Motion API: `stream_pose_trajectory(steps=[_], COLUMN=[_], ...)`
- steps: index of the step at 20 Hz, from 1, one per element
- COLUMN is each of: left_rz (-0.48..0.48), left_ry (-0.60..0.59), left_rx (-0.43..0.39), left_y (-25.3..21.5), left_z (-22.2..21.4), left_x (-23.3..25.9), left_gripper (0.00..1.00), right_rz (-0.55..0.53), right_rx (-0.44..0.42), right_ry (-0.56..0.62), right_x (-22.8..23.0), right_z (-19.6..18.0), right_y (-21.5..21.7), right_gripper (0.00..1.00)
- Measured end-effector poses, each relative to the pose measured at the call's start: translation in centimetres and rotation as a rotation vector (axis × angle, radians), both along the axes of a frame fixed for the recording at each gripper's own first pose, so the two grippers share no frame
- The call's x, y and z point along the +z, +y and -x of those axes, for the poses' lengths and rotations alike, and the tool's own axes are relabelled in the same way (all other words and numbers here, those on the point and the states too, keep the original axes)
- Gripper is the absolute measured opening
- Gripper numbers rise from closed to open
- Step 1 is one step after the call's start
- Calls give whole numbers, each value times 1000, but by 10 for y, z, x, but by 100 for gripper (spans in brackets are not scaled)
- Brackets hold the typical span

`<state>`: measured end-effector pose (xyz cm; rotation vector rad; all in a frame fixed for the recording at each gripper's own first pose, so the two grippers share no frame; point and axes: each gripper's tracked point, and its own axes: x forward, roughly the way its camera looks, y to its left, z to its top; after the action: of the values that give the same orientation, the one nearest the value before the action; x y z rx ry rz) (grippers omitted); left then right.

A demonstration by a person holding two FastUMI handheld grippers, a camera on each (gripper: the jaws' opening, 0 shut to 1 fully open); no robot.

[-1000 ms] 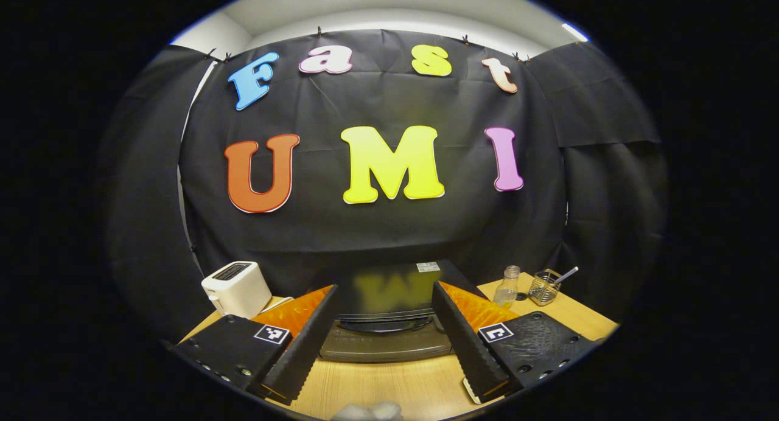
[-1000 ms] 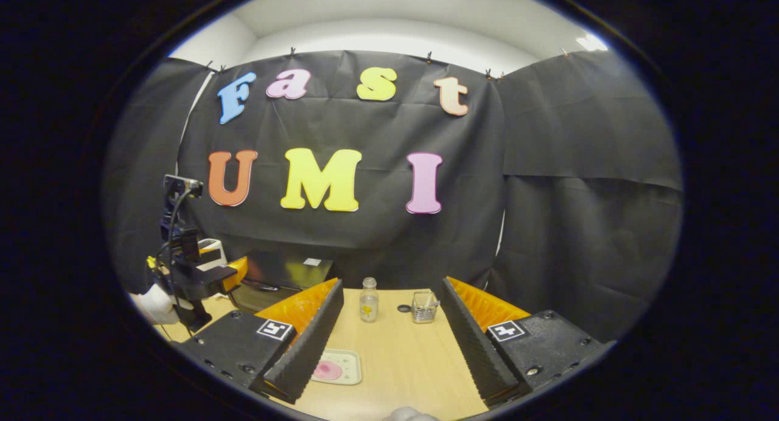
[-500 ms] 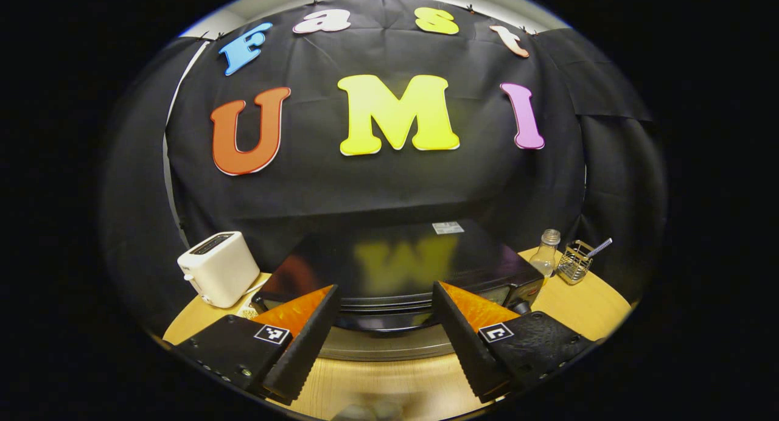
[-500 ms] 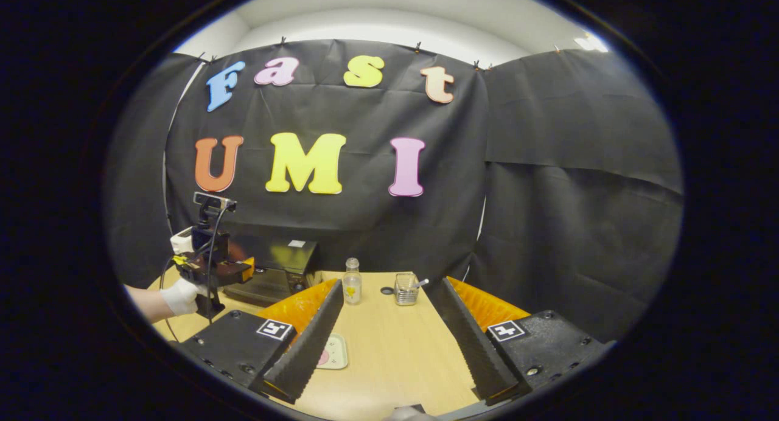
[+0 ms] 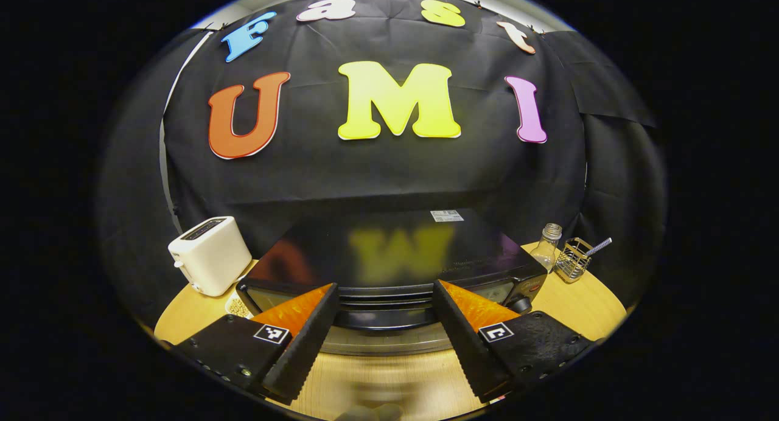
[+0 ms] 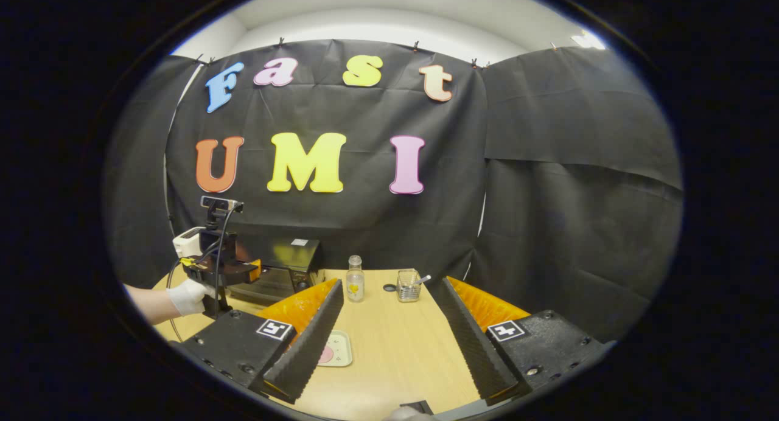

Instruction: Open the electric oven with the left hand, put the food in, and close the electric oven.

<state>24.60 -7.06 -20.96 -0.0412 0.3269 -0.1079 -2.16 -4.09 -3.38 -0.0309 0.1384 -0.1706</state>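
Risk: your left tool, jaws spread wide and empty, sits just before oven front; handle lies between fingertips, not yet gripped. Close too high and you pinch vent slats, not handle; pull on shallow grip likely slips, or drags oven across desk.

Toaster stands left of oven, bottle right; sideways swing could knock either.

Your right tool, also wide and empty, hovers over desk; food tray lies beside its left finger, near, apart. Oven door shut.
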Motion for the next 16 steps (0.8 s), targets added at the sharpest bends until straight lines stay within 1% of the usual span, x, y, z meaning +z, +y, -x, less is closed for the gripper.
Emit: stream_pose_trajectory(steps=[8,16], left_rz=[-12,-34], left_ry=[26,100], left_rx=[-19,-26], left_y=[-1,-1], left_z=[47,105], left_x=[-13,-51], left_gripper=[97,97], right_rz=[-28,-38], right_rx=[15,43], right_ry=[10,43], right_x=[-7,-23], right_z=[13,27], right_y=[3,11], right_gripper=[100,100])
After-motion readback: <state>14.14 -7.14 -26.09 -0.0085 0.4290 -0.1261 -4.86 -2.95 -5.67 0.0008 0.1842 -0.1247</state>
